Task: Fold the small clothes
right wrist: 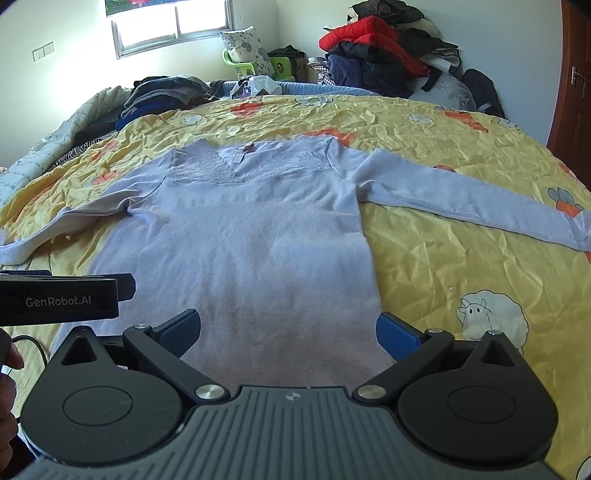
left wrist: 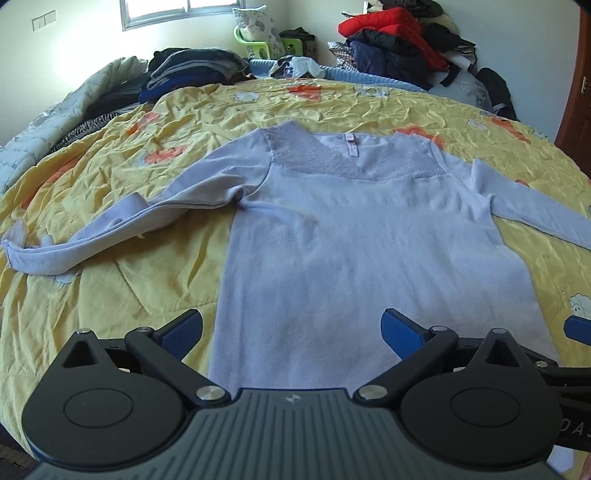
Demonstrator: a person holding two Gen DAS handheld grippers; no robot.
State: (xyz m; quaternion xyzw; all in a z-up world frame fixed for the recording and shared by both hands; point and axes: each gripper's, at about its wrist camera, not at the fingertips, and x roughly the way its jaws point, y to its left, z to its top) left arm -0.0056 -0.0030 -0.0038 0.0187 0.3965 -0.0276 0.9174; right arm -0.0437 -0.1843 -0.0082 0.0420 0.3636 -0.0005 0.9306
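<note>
Left wrist view. Bed covered by a crumpled yellow quilt (left wrist: 332,107) with orange and sheep prints. Window (left wrist: 177,11) in the far wall; heap of red and dark clothes (left wrist: 395,40) far right, a darker folded stack (left wrist: 188,70) far left. Pale lilac long-sleeved top (left wrist: 351,240) lies flat, face up, V-neck with lace yoke at the far end, hem nearest the camera. Its left sleeve runs out and curls near the left edge; the right sleeve runs off frame. Left gripper (left wrist: 291,328) sits low over the hem's left part, fingers spread wide, nothing between them.

Right wrist view. Same quilt (right wrist: 443,147), window (right wrist: 173,26) and clothes heap (right wrist: 373,44). Top (right wrist: 236,236) centred; right sleeve stretched straight toward the right edge. Right gripper (right wrist: 288,328) over the hem's right part, fingers wide apart, empty. The left gripper's body (right wrist: 62,299) enters at near left, beside the right one; a hand (right wrist: 9,369) shows at the frame edge below it.
</note>
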